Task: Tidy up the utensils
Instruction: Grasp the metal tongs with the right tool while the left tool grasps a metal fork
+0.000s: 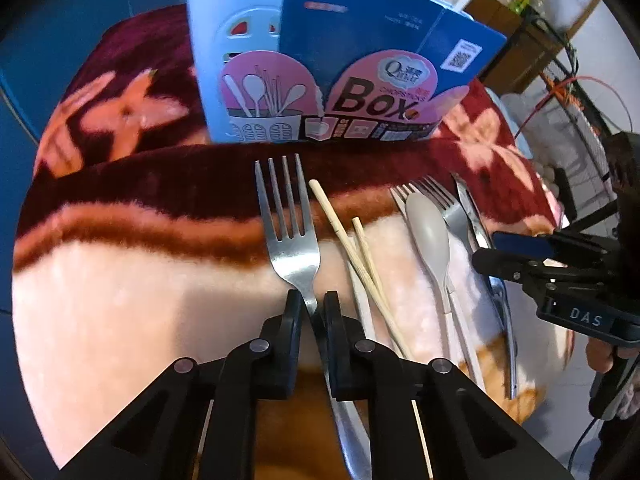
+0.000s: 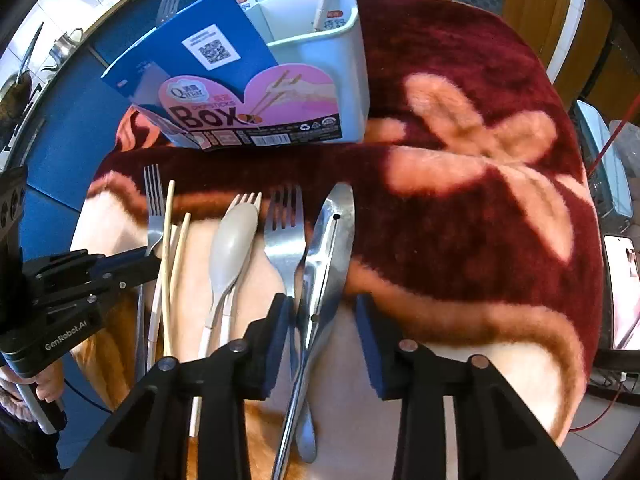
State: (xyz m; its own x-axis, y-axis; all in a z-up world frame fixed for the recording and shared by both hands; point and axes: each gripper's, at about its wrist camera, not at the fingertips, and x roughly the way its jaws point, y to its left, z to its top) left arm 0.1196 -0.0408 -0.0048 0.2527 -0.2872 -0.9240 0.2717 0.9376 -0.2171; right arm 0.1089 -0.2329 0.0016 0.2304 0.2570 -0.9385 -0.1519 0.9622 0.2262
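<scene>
1. Left gripper (image 1: pixel 313 310): fingers (image 1: pixel 294 312) drawn together on the neck of the steel fork (image 1: pixel 290 220), which lies flat on the plush floral blanket (image 1: pixel 120 280) in front of the utensil holder (image 1: pixel 224 40). The grip sits low on the neck, so the heavy head may swing down on lifting.
2. The fork's handle runs back under the fingers beside the bamboo chopsticks (image 1: pixel 360 256). Risk: the chopsticks get dragged or rolled as the fork comes up.
3. Right gripper (image 2: pixel 322 320): fingers (image 2: pixel 276 320) apart, straddling the steel tongs (image 2: pixel 328 248) and the handle of a second steel fork (image 2: pixel 285 232). The pads are not yet pressing on either.
4. Risk: closing here may pinch the fork and tongs together, or the tongs may spring and twist out.
5. The grey plastic spoon (image 2: pixel 234 236) lies on a pale plastic fork just beside; a sideways nudge would scatter them.
6. The soft blanket gives underneath, so pressing down may bury the fingertips in the pile.
7. The holder's loose cardboard sleeve (image 2: pixel 224 80) leans across its front; a carried utensil may catch on it and tip the holder.
</scene>
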